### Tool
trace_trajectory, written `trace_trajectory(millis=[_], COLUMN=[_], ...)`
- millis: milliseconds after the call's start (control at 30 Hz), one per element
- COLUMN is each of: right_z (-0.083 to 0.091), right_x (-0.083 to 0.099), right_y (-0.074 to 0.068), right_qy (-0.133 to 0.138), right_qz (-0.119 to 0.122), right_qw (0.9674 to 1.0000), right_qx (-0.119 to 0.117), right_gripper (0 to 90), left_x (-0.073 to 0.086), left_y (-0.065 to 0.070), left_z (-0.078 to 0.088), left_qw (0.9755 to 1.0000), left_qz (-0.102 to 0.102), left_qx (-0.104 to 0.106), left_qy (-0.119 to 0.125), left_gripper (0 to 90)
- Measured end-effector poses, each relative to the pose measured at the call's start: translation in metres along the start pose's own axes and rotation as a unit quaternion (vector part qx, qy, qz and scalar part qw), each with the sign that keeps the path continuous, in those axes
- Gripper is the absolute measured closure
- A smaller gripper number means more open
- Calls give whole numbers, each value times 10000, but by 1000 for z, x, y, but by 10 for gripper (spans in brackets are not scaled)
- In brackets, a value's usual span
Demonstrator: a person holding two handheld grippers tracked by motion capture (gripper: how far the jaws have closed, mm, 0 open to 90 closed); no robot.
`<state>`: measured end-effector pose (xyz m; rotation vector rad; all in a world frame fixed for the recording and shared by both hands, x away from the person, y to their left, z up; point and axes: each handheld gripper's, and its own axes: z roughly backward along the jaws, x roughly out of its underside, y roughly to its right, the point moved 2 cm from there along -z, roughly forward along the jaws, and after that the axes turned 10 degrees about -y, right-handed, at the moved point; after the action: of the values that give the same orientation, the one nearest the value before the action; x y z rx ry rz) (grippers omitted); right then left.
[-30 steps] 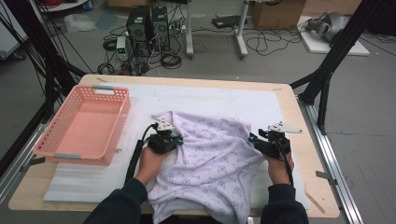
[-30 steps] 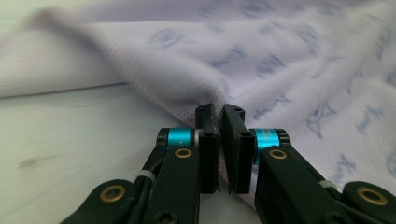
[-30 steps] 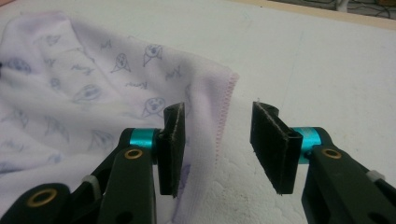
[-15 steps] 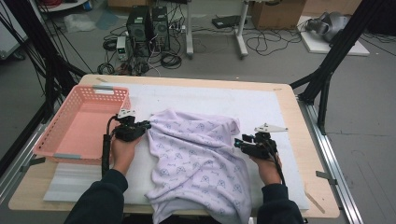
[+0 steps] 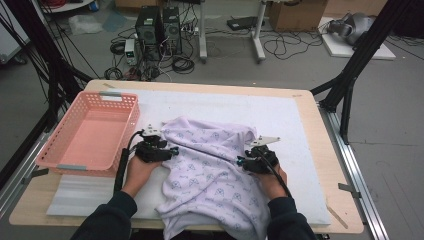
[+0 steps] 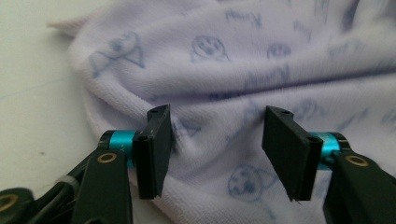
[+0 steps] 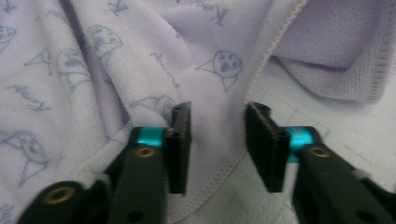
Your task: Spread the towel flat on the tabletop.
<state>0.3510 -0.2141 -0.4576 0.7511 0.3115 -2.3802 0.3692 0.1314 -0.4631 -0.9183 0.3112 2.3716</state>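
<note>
While the cloth [image 5: 215, 170] lies rumpled across the middle of the white mat [image 5: 295, 115], its near end hanging over the table's near edge, both grippers sit at its sides. The left gripper [image 5: 172, 151] is at the cloth's left edge, just right of the pink basket [image 5: 90, 132]; its jaws have just been opening and stand apart, with a fold of the cloth [image 6: 210, 140] bulging between them, the pads not pressing it. The right gripper [image 5: 240, 161] is at the cloth's right side; its jaws have just been closing yet still stand apart, straddling the stitched hem [image 7: 219, 154], which lies flat on the mat between them, unpinched. The basket rests on the table's left part, apart from the cloth
</note>
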Motion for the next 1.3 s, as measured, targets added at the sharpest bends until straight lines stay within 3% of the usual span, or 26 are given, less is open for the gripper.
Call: trace_trajectory(millis=[33, 67, 100, 167, 300, 500, 567, 633, 700, 767, 867, 1033, 1133, 1200, 1300], right_z=[1, 1, 1, 0, 1, 7, 7, 5, 7, 13, 27, 51, 64, 69, 71], right_x=[0, 0, -1, -2, -4, -18, -24, -28, -27, -24, -16, 4, 18, 24, 26], right_y=[1, 2, 3, 6, 21, 48, 56, 62, 65, 66, 64, 58, 51, 47, 40], right_qy=[3, 3, 22, 53, 219, 377, 415, 390, 482, 577, 788, 1095, 1387, 1402, 1262], right_qz=[0, 60, 91, 178, 31, -241, -354, -515, -712, -908, -853, -776, -890, -848, -726], right_qw=[10000, 10000, 9999, 9995, 9970, 9919, 9903, 9901, 9878, 9888, 9890, 9884, 9849, 9854, 9888], right_qx=[-39, -35, -46, 253, 742, 1186, 1281, 1244, 1301, 1031, 922, 707, 525, 457, 335], right_gripper=[827, 842, 853, 857, 857, 856, 851, 824, 738, 673, 648, 623, 625, 624, 608], left_x=[0, 0, 0, -3, -14, -17, -18, -18, -18, -15, -10, -5, 0, 3, 9], left_y=[1, 0, -1, -5, -7, -3, -3, -4, -8, -12, -14, -7, -2, 3, 11], left_z=[1, 2, 1, 2, 2, -3, -3, -1, 2, 8, 17, 30, 31, 30, 27], left_qw=[10000, 10000, 9999, 9996, 9984, 9988, 9984, 9972, 9952, 9925, 9894, 9886, 9894, 9913, 9926], left_qz=[-6, 45, 133, 281, 509, 473, 527, 678, 894, 1070, 1209, 1021, 923, 785, 612], left_qx=[37, 28, 60, 52, 95, 67, 66, 93, 116, 266, 594, 886, 982, 990, 1025], left_qy=[45, 26, 38, 18, 232, 127, 202, 284, 388, 526, 543, 658, 546, 377, 212], left_gripper=[599, 745, 835, 848, 848, 847, 848, 821, 637, 520, 435, 431, 428, 414, 411])
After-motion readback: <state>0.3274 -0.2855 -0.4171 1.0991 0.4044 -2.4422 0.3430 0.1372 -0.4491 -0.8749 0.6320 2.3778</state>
